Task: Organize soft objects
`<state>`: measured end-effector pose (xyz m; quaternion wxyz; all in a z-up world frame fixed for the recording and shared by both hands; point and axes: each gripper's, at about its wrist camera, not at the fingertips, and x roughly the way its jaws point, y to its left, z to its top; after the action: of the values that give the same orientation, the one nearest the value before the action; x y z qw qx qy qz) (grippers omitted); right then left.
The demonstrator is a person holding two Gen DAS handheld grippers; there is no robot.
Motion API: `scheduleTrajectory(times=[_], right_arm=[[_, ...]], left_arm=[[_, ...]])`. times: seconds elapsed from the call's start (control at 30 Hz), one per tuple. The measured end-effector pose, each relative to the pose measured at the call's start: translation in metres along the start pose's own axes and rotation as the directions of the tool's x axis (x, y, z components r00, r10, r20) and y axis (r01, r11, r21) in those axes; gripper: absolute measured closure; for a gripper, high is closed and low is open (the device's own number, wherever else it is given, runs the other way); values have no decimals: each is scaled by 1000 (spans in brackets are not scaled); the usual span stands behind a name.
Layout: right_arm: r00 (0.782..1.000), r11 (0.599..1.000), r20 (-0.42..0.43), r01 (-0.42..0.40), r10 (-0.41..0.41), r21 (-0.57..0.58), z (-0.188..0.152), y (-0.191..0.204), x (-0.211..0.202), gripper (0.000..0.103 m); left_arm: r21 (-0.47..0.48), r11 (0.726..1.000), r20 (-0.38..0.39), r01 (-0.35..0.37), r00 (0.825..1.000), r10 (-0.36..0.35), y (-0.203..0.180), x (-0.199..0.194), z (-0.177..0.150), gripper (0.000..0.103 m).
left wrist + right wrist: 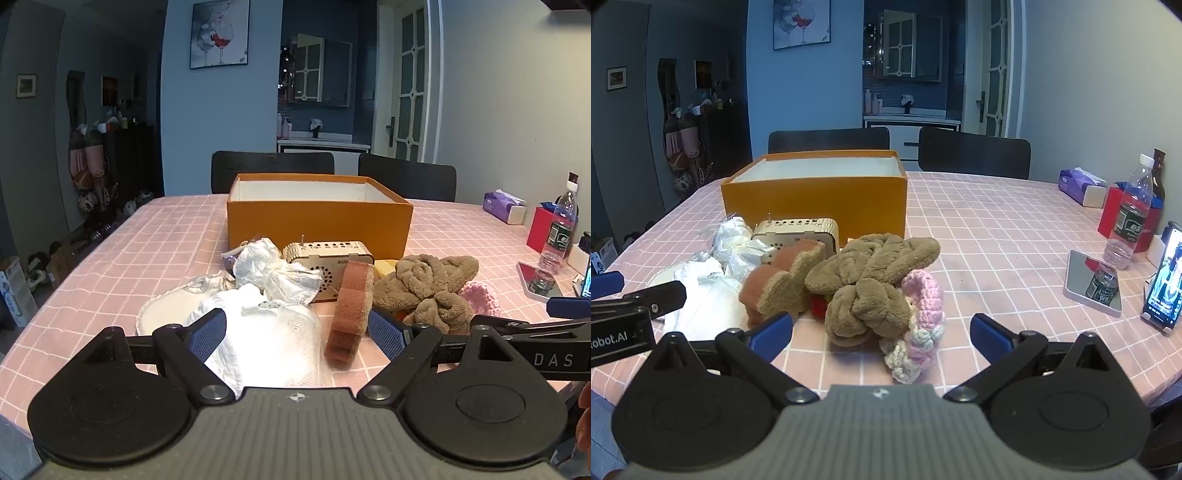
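**Soft pile lies between both claws and the box**

Both claws are spread wide and hold nothing. The left claw (297,332) faces the white cloth (258,332), which lies between its pads, with the sponge (349,310) standing on edge just beside it. The right claw (881,338) points at the brown plush (871,284) and the pink knit ring (921,317) leaning on it. The orange box (816,197), open, stands behind the pile, toward the surface's far edge, so each lift probably goes forward over the wooden radio (798,230).

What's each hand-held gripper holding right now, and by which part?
Nothing. The left hand-held gripper stands open around the white cloth, pads not pressing; the right hand-held gripper stands open before the brown plush scrunchie.
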<state>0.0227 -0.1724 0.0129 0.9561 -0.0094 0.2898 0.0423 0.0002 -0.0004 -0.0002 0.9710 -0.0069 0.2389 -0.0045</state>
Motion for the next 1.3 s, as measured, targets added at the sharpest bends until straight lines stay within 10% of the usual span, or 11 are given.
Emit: scheduleTrajectory(times=[1.3], right_arm=[[1000,999,-23,4,-5,-44,-1,8,10,3]], left_arm=[[-62,998,-64,3,998,-7,9,17,-7,6]])
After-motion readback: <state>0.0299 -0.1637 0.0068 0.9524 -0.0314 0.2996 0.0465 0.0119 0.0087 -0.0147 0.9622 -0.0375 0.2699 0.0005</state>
